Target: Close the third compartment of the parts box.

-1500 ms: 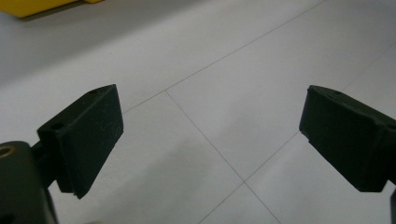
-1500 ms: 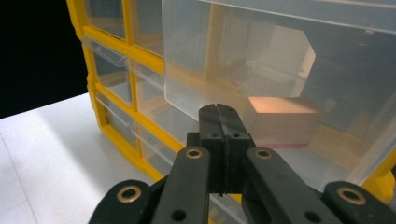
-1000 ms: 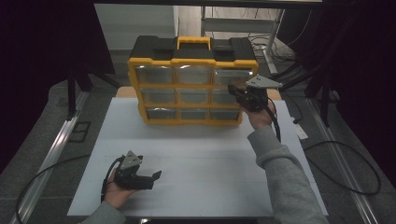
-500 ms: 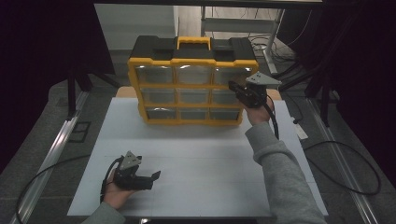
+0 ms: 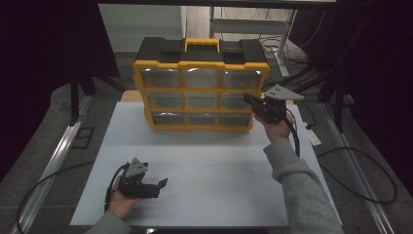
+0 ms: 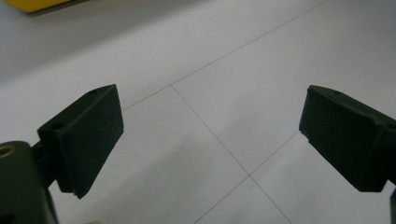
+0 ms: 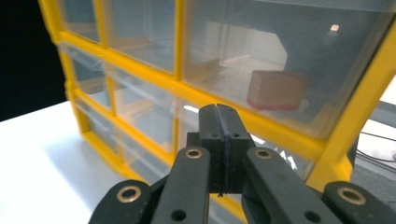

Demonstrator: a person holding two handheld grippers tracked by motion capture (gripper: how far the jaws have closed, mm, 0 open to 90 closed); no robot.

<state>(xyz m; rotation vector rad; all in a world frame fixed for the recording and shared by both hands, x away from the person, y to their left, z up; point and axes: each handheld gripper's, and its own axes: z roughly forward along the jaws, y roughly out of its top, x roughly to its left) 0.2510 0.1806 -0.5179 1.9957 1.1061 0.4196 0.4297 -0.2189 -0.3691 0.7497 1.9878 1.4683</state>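
The organizer (image 5: 200,85) is standing upright at the far side of the table (image 5: 204,165), drawer fronts facing the person. The right gripper (image 5: 251,101) is sitting at the cabinet's right edge, level with the middle row, its fingers (image 7: 218,122) pressed together with nothing between them. Compared with a second ago it is sitting slightly lower and closer in against the right-hand column; the organizer itself is not shifting. In the right gripper view the closed tips are pointing at the yellow rail under a clear drawer (image 7: 280,65) holding a tan block (image 7: 276,89). Judgement: the closed tips are being lined up to hook or nudge a right-column drawer; contact cannot be confirmed. The left gripper (image 5: 158,185) is resting near the table's front edge, fingers (image 6: 86,135) spread wide over bare surface, holding nothing and well apart from the organizer.
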